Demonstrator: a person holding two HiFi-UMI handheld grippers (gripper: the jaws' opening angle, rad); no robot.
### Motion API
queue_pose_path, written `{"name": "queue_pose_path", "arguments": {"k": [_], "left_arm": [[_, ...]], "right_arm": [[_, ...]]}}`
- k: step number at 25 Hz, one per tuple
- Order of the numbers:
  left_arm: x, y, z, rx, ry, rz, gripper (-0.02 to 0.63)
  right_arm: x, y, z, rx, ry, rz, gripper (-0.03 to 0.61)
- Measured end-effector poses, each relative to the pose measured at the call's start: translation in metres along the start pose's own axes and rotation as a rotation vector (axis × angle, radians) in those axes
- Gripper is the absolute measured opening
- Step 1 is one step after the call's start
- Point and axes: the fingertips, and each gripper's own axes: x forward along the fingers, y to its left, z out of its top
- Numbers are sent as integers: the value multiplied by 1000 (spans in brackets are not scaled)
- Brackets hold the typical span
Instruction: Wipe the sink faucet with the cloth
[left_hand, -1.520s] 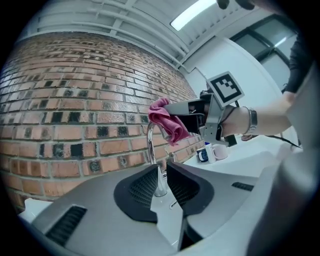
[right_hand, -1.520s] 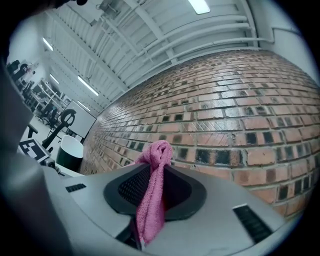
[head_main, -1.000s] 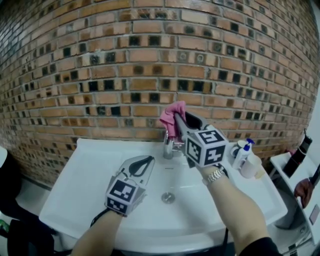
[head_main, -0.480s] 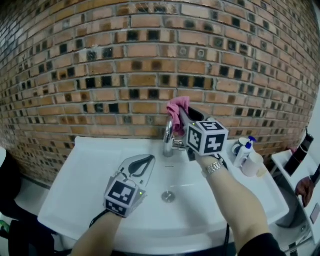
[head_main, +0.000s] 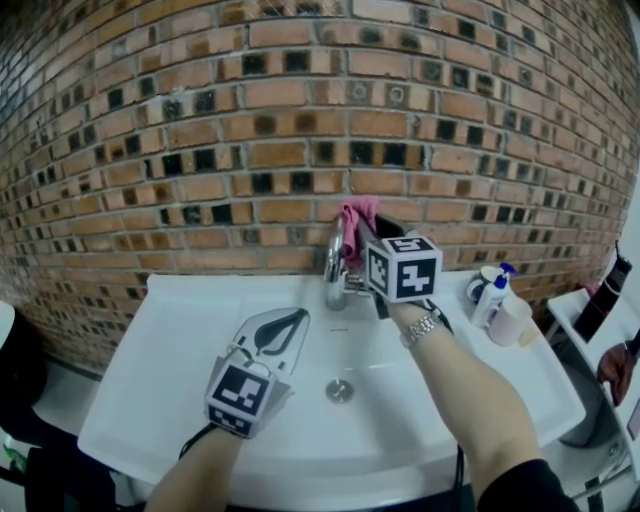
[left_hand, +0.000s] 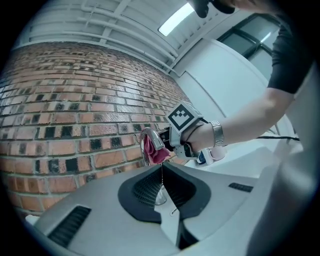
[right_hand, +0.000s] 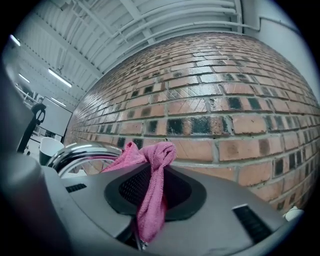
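A chrome faucet (head_main: 336, 268) arches over the white sink (head_main: 180, 340) below the brick wall. My right gripper (head_main: 358, 232) is shut on a pink cloth (head_main: 356, 214), which it holds against the top of the arch on its right side. In the right gripper view the cloth (right_hand: 152, 192) hangs pinched between the jaws, with the faucet's curve (right_hand: 82, 151) just to the left. My left gripper (head_main: 288, 322) hovers over the basin in front of the faucet, shut and holding nothing. The left gripper view shows the faucet (left_hand: 151, 138) and cloth (left_hand: 157, 153) beyond the closed tips.
The drain (head_main: 340, 390) lies in the basin's middle. At the sink's right rear corner stand a pump bottle (head_main: 487, 296) and a white cup (head_main: 510, 320). A side shelf at the right carries a dark bottle (head_main: 603, 296). The brick wall rises directly behind the faucet.
My right gripper has carried the cloth back and a little down onto the faucet's arch, closer to the wall. The left gripper has stayed in place over the basin.
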Motion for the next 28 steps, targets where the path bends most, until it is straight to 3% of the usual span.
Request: {"name": "queue_pose_path", "arguments": {"k": [16,28], "left_arm": [[2,-4,-1,33,3,-19,9],[1,-6,1,22,4,-13,9]], "right_arm": [[10,-4,-38,-98,91,-85,80],[6,5,-68,-166,169,-93,80]]}}
